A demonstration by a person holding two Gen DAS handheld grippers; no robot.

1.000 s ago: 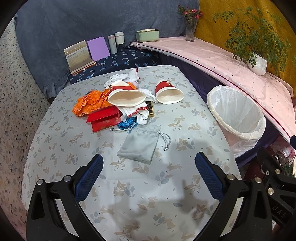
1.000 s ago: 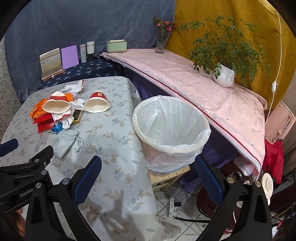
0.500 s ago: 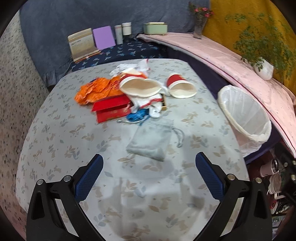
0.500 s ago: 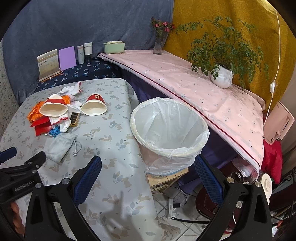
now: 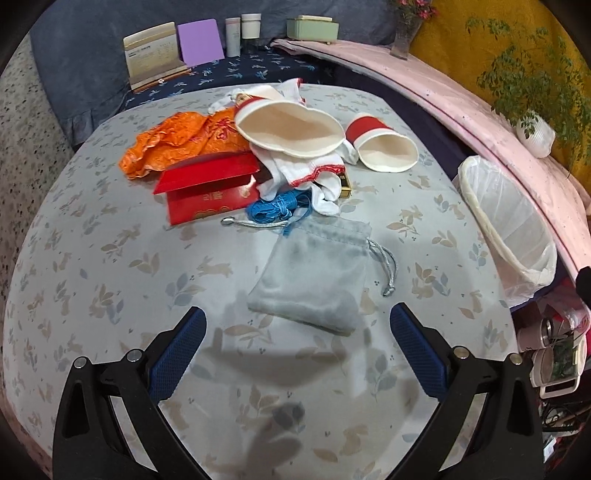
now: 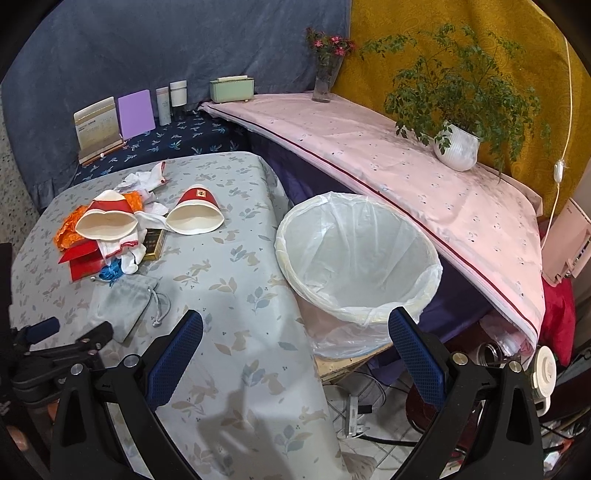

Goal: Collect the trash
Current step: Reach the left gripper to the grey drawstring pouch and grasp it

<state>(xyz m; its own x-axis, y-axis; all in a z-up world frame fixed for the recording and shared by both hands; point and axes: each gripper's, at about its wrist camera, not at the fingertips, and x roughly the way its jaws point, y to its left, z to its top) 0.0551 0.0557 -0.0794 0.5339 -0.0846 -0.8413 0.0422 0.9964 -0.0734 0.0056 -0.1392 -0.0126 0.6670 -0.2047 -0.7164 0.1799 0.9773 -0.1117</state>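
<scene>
A grey drawstring pouch [image 5: 314,273] lies flat on the leaf-print tablecloth [image 5: 92,258], just beyond my open left gripper [image 5: 297,332]. Behind it is a trash pile: a red envelope [image 5: 207,188], blue ribbon [image 5: 277,206], white cloth [image 5: 306,173], orange wrapper [image 5: 177,144] and two red-and-white paper cups [image 5: 291,129] [image 5: 384,147] on their sides. A bin with a white liner [image 6: 354,258] stands at the table's right edge. My right gripper [image 6: 295,332] is open and holds nothing, between the table and the bin. The pouch [image 6: 122,302] lies to its left.
A pink-covered shelf [image 6: 406,166] runs behind the bin with a potted plant [image 6: 458,147] and a flower vase [image 6: 325,77]. Cards, bottles and a green box [image 5: 312,27] stand on the dark cloth behind the table. Clutter and cables lie on the floor at the right.
My left gripper has moved forward and lower, so the pouch and trash pile sit closer to its fingers. The right gripper has shifted only slightly. Both stayed open.
</scene>
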